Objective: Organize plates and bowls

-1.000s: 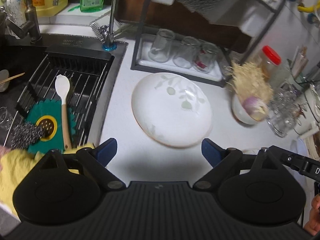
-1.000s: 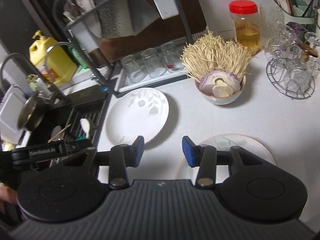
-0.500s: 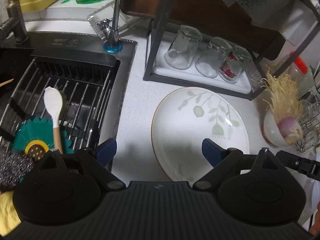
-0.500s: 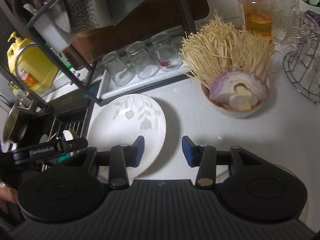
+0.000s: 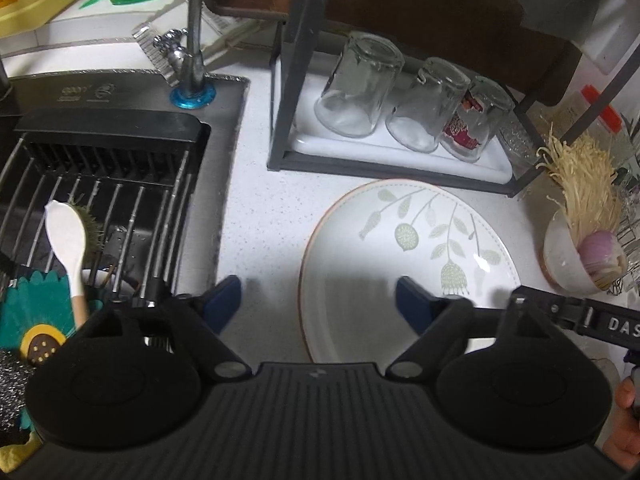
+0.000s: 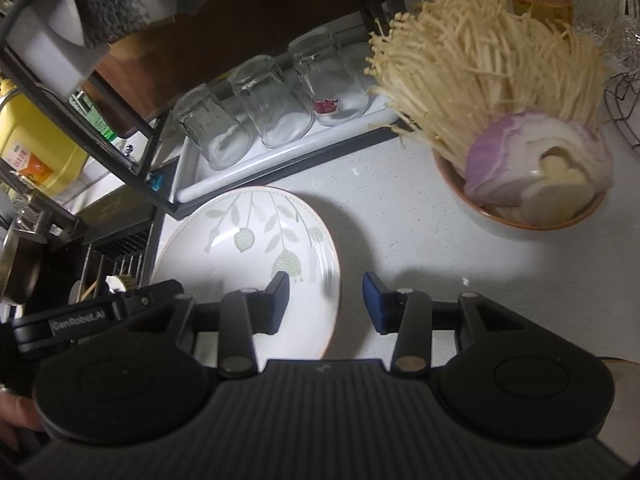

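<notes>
1. The left gripper (image 5: 318, 300) points steeply down at the white speckled countertop (image 5: 264, 216). Its blue-padded jaws stand wide and are closing, with nothing pressed between them.
2. The round white ceramic plate with a pale green leaf pattern and thin orange rim (image 5: 408, 256) lies flat on the countertop. Its left rim sits between the left gripper's jaws, and its right pad hangs over the plate's face.
3. The right gripper (image 6: 325, 303) also tilts down. Its jaws are narrower and closing, and the plate's right rim (image 6: 335, 280) lies in the gap between them, not yet pinched.
4. Ahead and right of the right gripper stands a small white bowl with an orange rim (image 6: 520, 216), filled with enoki mushrooms and a cut purple onion.
5. Beyond the plate, three clear glasses (image 5: 412, 108) rest upside down on the white tray of a dark metal rack (image 5: 288, 80).
6. Left of the left gripper is the sink with a black wire drainer (image 5: 120, 184), where a white spoon with a wooden handle (image 5: 70, 248) lies.
</notes>
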`<action>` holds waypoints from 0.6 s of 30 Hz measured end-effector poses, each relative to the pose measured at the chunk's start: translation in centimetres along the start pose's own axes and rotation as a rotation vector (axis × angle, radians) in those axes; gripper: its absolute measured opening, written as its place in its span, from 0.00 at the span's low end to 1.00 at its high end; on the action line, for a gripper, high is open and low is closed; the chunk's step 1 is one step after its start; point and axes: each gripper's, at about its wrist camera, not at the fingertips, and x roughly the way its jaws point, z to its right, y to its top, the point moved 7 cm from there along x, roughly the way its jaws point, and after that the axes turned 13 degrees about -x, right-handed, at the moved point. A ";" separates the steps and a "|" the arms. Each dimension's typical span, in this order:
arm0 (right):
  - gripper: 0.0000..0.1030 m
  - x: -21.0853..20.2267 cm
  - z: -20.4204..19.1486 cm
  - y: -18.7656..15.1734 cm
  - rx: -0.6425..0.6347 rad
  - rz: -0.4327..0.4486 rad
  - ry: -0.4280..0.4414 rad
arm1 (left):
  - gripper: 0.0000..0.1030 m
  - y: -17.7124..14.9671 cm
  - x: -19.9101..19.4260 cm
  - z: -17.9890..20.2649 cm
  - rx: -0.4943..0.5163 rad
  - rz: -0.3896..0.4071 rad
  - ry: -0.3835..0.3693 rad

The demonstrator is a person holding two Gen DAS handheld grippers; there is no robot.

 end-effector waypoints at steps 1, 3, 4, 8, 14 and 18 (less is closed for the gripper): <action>0.38 0.3 0.0 0.0 0.001 -0.006 -0.001 | 0.72 -0.1 0.2 0.0 -0.004 -0.004 -0.002; 0.35 0.9 -0.2 0.1 -0.006 -0.009 -0.001 | 0.65 -0.2 0.7 0.1 -0.013 -0.011 -0.011; 0.34 1.1 -0.3 0.1 -0.015 -0.010 -0.008 | 0.60 -0.3 0.9 0.1 -0.015 -0.015 -0.013; 0.24 1.7 -0.1 0.1 -0.025 -0.022 -0.018 | 0.51 -0.3 1.4 0.1 -0.020 -0.016 -0.022; 0.16 2.1 0.2 0.1 -0.035 -0.044 -0.035 | 0.34 -0.1 1.4 0.0 -0.028 -0.019 -0.029; 0.16 2.2 -0.6 0.1 -0.115 -0.063 -0.066 | 0.34 -0.5 1.1 0.1 -0.023 -0.012 -0.013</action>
